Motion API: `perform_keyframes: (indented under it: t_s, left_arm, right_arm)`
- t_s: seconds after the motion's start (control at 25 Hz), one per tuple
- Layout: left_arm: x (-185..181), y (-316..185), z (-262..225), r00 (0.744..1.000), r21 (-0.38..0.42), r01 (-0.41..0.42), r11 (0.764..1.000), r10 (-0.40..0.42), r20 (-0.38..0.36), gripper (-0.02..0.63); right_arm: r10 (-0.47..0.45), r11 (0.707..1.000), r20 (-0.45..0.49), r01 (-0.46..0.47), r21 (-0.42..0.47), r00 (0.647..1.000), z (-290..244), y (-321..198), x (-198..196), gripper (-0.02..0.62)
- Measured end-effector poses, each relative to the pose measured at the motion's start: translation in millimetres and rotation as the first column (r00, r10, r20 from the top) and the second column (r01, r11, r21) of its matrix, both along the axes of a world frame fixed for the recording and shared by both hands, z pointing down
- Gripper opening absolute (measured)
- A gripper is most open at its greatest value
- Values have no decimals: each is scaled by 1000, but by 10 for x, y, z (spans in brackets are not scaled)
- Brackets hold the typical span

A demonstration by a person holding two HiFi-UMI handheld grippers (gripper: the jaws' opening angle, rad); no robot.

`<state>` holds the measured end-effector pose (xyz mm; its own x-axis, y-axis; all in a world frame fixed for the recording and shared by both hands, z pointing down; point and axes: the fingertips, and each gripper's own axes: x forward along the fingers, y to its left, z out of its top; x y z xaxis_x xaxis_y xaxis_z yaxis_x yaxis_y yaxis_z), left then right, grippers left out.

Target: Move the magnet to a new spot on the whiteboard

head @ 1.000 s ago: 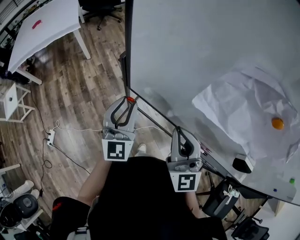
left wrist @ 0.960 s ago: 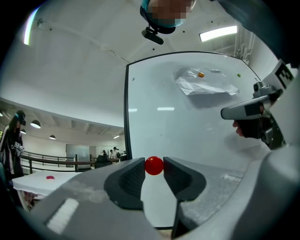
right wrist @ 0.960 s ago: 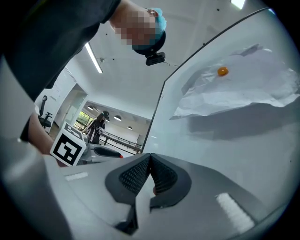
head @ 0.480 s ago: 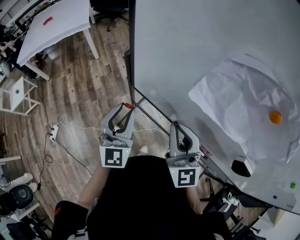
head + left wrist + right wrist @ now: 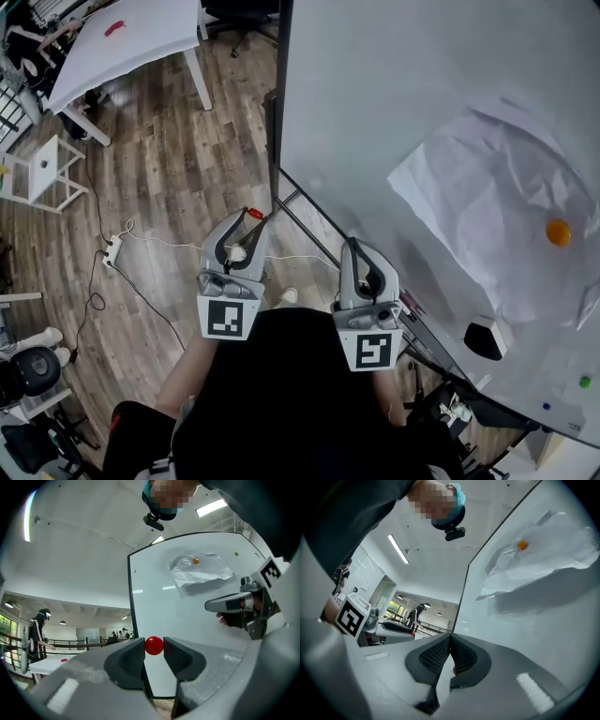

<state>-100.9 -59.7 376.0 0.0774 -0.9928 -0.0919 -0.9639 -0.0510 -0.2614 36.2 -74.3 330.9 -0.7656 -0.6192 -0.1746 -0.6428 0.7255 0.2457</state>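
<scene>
The left gripper is clenched on the red magnet; in the left gripper view the little red ball sits squeezed between the two dark jaw tips, touching both. It is off the board, hanging over the wooden floor. The dark left edge of the whiteboard stands just ahead of the jaws and to their right. From the left gripper's own camera the board fills the space ahead and to the right of the magnet.

The right gripper is held just right of the left one, close to the board's lower edge. Its jaws are pressed together in the right gripper view, with nothing gripped between them.

Farther along the board, ahead and well to the right of both grippers, a crumpled sheet of white paper is pinned up by an orange magnet. A black eraser sits on the board to the right of the right gripper, and a small green magnet lies beyond it near the far corner.

Off to the left of the left gripper a white power strip lies on the floor with its cables. Farther ahead and to the left stands a white table.
</scene>
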Motion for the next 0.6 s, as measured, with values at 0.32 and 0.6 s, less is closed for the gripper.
perform_keyframes:
  t_s: [0.32, 0.6]
  left_arm:
    - [37, 65, 11, 1000, 3, 1, 1000, -1, -11, 130]
    - [28, 28, 48, 1000, -10, -9, 1000, 9, -14, 130]
  right_arm:
    - [-3, 1000, -11, 3, -2, 1000, 18, 51, 34, 2]
    - [12, 1000, -18, -13, -7, 1000, 38, 24, 48, 2]
